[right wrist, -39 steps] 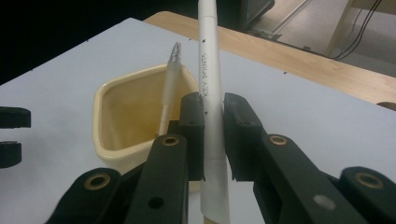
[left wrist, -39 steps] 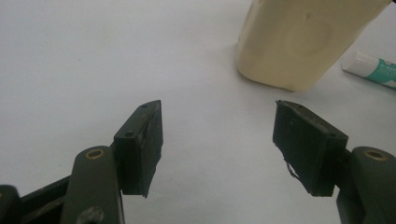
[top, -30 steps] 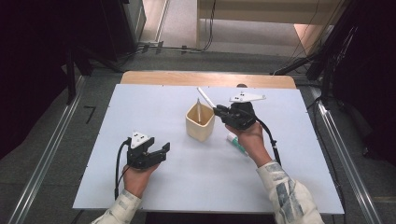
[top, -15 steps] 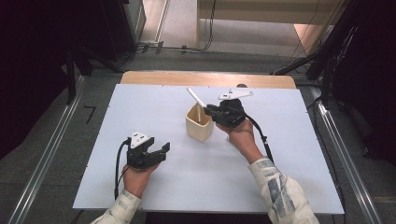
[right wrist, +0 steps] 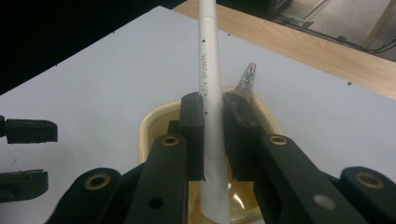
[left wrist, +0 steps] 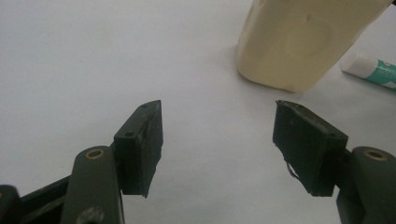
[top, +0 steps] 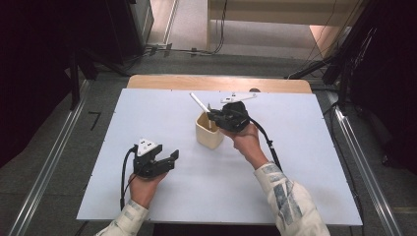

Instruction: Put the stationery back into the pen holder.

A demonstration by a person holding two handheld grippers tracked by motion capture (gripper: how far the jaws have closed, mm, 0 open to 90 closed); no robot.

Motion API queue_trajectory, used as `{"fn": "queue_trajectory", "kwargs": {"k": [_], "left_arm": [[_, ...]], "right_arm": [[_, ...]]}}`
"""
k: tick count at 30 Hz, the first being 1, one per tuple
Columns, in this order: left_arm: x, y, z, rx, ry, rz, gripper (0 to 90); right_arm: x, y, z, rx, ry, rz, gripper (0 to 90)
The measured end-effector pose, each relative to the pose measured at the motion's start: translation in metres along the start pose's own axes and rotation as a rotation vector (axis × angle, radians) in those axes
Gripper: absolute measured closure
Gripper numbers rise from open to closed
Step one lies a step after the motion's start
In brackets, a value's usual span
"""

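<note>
A cream cup (top: 208, 135) stands near the middle of the white board (top: 314, 162). My right gripper (top: 212, 117) hangs just over the cup's rim, shut on a white marker pen (top: 198, 102) that slants up and to the left. In the right gripper view the pen (right wrist: 208, 70) reads "KEY POINTS", and its lower end reaches down into the cup (right wrist: 152, 123). A clear-capped pen (right wrist: 246, 76) stands in the cup behind it. My left gripper (top: 170, 160) rests on the board at the front left, open with nothing between its jaws. Its own view shows the cup (left wrist: 303, 42) ahead.
A white tube with green print (left wrist: 373, 70) lies on the board just beyond the cup. A wooden tabletop strip (top: 162, 82) runs along the board's far edge. Dark floor and metal rails flank the table on both sides.
My right gripper has carried the white pen leftward until it is over the cup. The left gripper has stayed put.
</note>
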State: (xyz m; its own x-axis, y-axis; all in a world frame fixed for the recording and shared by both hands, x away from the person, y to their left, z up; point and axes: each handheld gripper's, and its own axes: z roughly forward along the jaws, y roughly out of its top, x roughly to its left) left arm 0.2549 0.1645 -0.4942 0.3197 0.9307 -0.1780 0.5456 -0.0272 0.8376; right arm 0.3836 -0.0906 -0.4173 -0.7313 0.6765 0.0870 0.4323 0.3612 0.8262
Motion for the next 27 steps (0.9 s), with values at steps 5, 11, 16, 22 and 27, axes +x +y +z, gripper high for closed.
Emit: {"fn": "queue_trajectory", "kwargs": {"k": [5, 11, 16, 22, 27], "left_arm": [[0.000, 0.000, 0.000, 0.000, 0.001, -0.002, 34.4], [0.000, 0.000, 0.000, 0.000, -0.002, -0.004, 34.3], [0.001, 0.000, 0.000, -0.001, -0.001, -0.007, 34.4], [0.001, 0.000, 0.000, -0.002, -0.003, -0.007, 34.4], [0.001, 0.000, 0.000, -0.002, -0.003, -0.007, 34.4]], "right_arm": [[0.001, 0.001, 0.004, 0.003, 0.003, -0.001, 76.5], [0.002, 0.002, 0.007, 0.016, 0.008, 0.000, 76.5], [0.003, 0.001, 0.011, 0.034, 0.010, 0.003, 76.5], [0.004, 0.000, 0.012, 0.051, -0.006, 0.001, 76.4], [0.004, 0.000, 0.013, 0.053, -0.001, -0.002, 76.3]]}}
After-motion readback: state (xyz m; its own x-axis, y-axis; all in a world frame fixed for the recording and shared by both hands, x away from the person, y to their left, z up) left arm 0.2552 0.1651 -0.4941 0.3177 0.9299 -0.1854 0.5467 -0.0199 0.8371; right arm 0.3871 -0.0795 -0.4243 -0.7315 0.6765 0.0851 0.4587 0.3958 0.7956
